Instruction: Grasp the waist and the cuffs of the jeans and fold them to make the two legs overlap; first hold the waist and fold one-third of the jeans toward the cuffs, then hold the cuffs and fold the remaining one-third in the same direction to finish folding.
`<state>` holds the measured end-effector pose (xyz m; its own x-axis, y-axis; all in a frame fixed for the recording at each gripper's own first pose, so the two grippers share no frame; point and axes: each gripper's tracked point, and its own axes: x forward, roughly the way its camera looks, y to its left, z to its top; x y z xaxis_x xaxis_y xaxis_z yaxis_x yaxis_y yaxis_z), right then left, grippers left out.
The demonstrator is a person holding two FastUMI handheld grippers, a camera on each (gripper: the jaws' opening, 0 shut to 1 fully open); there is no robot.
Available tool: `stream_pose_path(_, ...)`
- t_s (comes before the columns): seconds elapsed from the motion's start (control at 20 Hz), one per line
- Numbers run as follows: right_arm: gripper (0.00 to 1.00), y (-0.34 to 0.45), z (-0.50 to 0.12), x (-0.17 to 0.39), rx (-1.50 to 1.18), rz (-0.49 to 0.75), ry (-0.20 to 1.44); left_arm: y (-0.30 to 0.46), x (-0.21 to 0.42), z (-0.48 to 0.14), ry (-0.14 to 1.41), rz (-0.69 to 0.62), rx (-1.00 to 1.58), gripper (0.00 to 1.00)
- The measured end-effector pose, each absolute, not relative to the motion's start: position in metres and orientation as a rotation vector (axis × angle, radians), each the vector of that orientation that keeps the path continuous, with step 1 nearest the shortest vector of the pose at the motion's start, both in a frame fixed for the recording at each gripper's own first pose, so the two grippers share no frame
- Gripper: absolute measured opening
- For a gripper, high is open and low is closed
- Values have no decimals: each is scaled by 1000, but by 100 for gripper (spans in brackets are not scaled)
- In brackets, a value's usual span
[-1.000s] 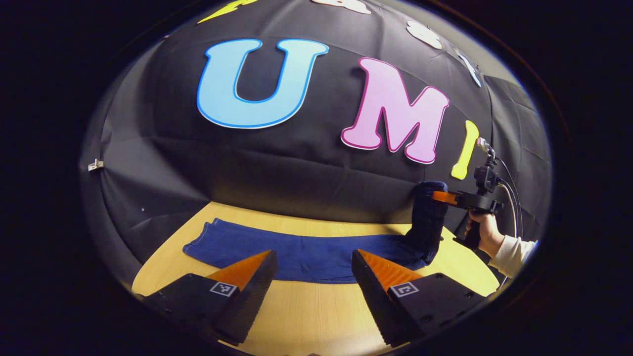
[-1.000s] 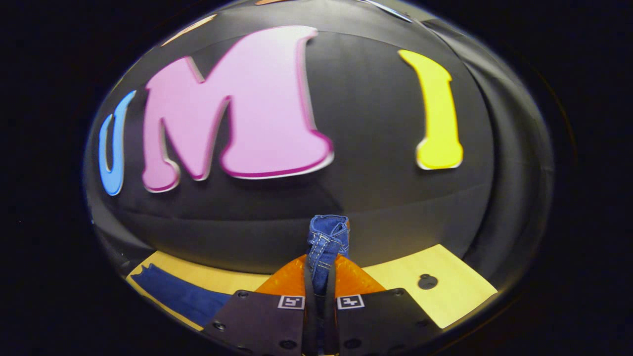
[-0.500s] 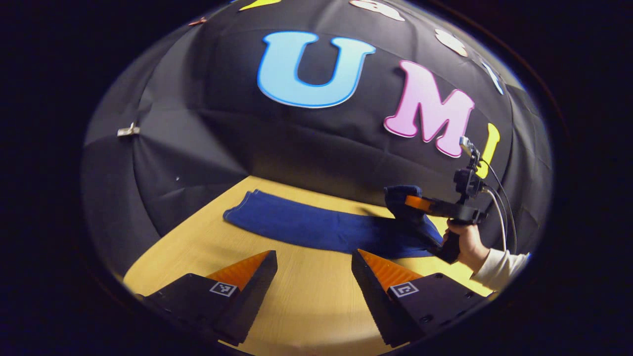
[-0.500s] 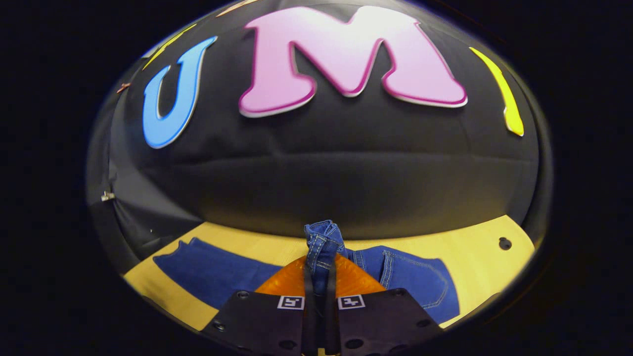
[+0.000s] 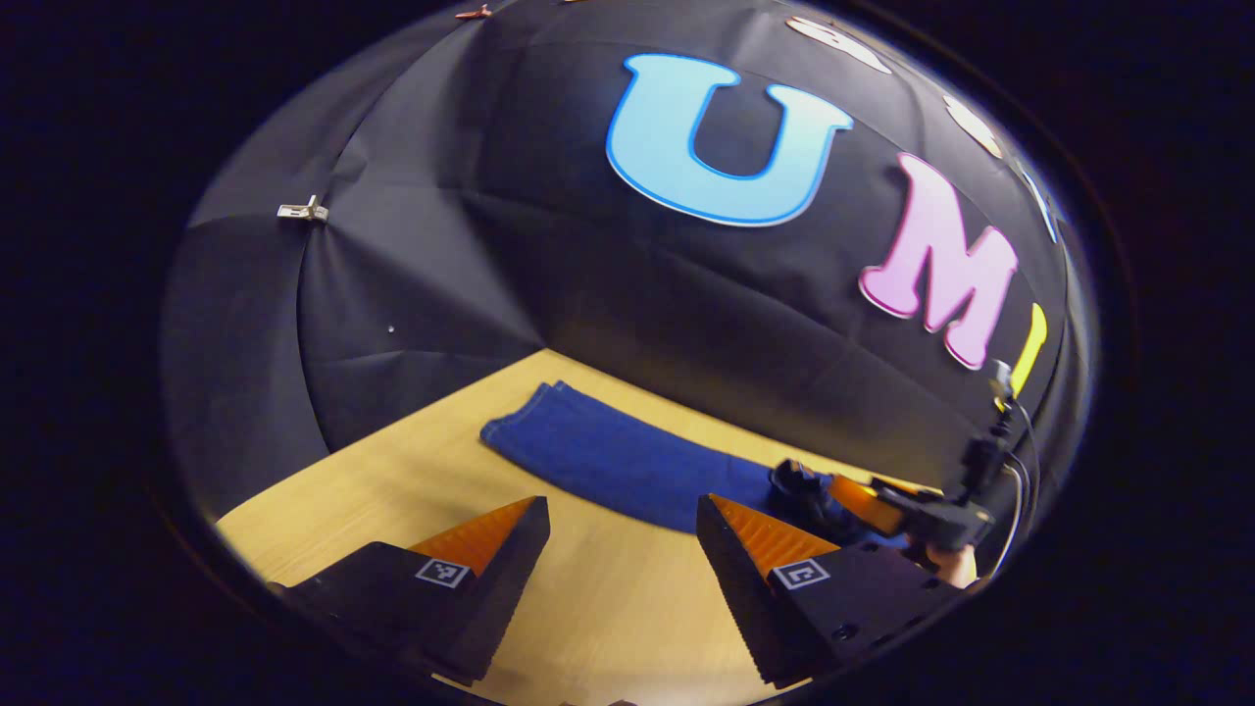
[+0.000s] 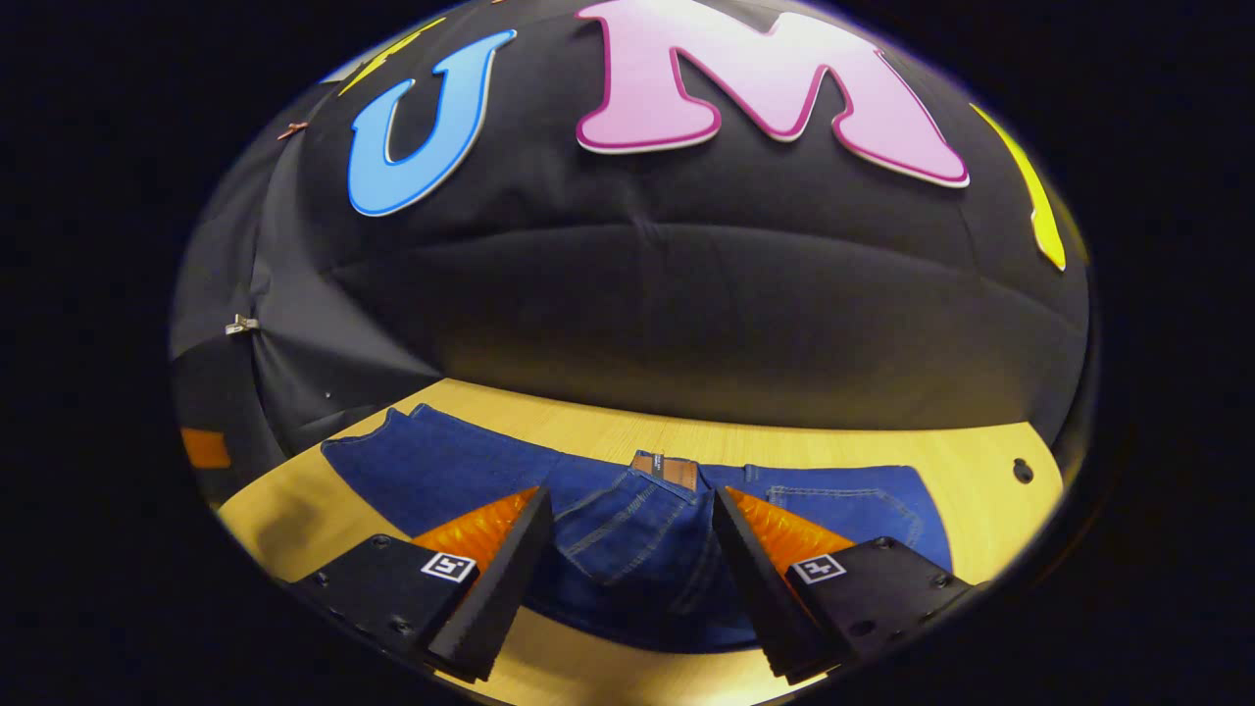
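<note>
Letting go of the waist is the big change: half a second back your right gripper [image 6: 627,549] was pinched on the denim, now its jaws stand wide apart with the folded-over waist lying flat between them. So the first third looks done, I'd say. The jeans [image 5: 627,461] lie along the table's [image 5: 392,490] far edge, cuffs toward its far left corner. Your left gripper [image 5: 623,549] hangs open over bare wood, holding nothing, so cuffs are probably next

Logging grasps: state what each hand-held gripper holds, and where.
Nothing. Right hand-held gripper is open over the jeans' folded waist; left hand-held gripper is open above the table.
</note>
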<state>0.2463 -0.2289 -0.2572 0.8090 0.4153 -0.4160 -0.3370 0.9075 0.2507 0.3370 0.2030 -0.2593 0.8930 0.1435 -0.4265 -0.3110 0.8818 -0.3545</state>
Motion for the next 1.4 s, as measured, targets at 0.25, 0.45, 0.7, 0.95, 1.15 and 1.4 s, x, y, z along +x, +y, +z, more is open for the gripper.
stream_pose_path(0.25,99,-270,-221,218,181,348,387,286,412,-307,431,431,-427,96)
stream_pose_path(0.45,99,-291,-218,198,150,342,380,315,437,-370,525,501,-418,96)
stream_pose_path(0.7,99,-311,-238,169,132,344,453,329,452,-412,562,515,-487,89)
stream_pose_path(0.95,100,-318,-250,155,164,321,490,331,472,-416,542,502,-486,93)
stream_pose_path(1.15,100,-318,-256,150,151,325,512,331,475,-417,539,467,-573,55)
stream_pose_path(1.4,100,-324,-267,148,132,311,532,323,481,-418,512,396,-677,29)
